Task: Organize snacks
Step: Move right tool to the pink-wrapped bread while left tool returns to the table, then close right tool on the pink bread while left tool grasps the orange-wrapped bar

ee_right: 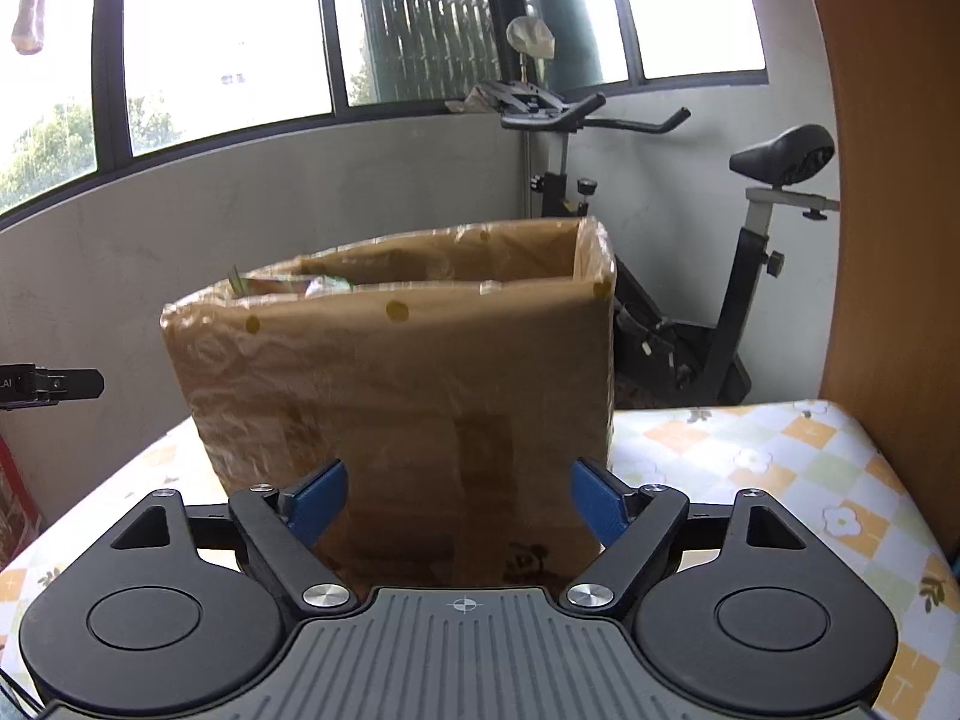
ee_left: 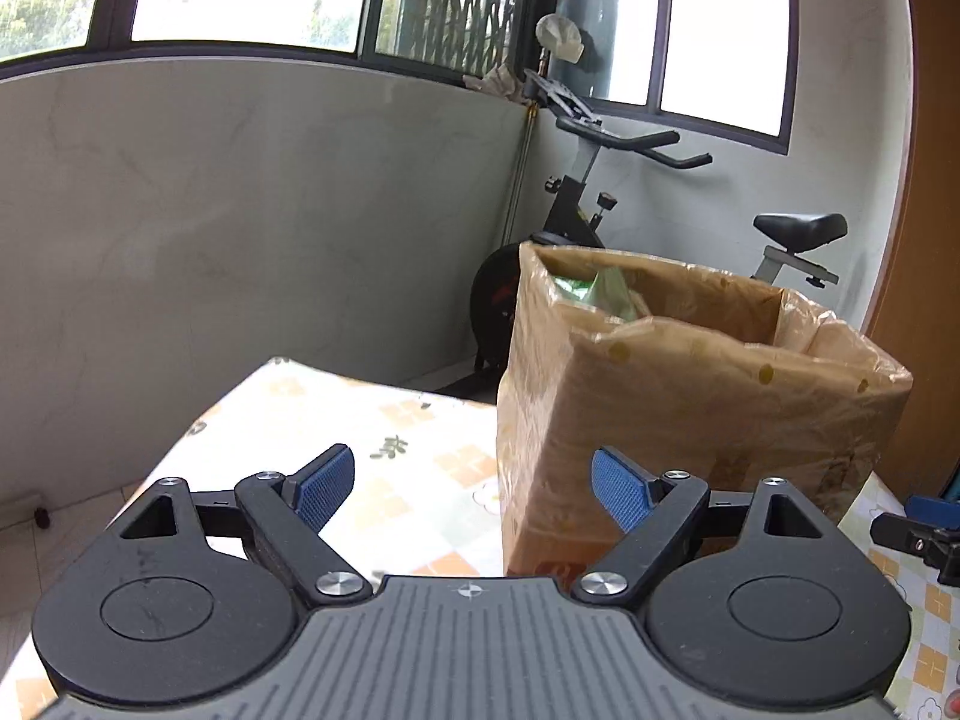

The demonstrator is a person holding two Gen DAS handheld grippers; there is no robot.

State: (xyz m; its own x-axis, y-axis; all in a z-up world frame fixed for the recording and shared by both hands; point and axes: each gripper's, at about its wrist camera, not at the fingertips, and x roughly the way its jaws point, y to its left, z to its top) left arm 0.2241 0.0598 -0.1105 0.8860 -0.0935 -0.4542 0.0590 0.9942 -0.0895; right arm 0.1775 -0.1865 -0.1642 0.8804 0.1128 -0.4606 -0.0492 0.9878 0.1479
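Observation:
A tall cardboard box (ee_left: pixel 690 408) lined with a clear plastic bag stands on the table, its top open. Green snack packets (ee_left: pixel 591 291) peek out of its far corner, and the same packets (ee_right: pixel 300 286) show just over the rim in the right wrist view. My left gripper (ee_left: pixel 474 489) is open beside the box's left front corner, with nothing between its blue pads. My right gripper (ee_right: pixel 459 501) is open facing the box (ee_right: pixel 408 396) front wall, and nothing is held. The other gripper's tip (ee_right: pixel 60 387) shows at the left edge.
The table carries a checked floral cloth (ee_left: pixel 384 450); its right part (ee_right: pixel 780 480) lies beside a wooden panel (ee_right: pixel 888 180). An exercise bike (ee_right: pixel 708 276) stands behind the box by the grey wall and windows. A red object (ee_right: pixel 15 498) sits low at the left.

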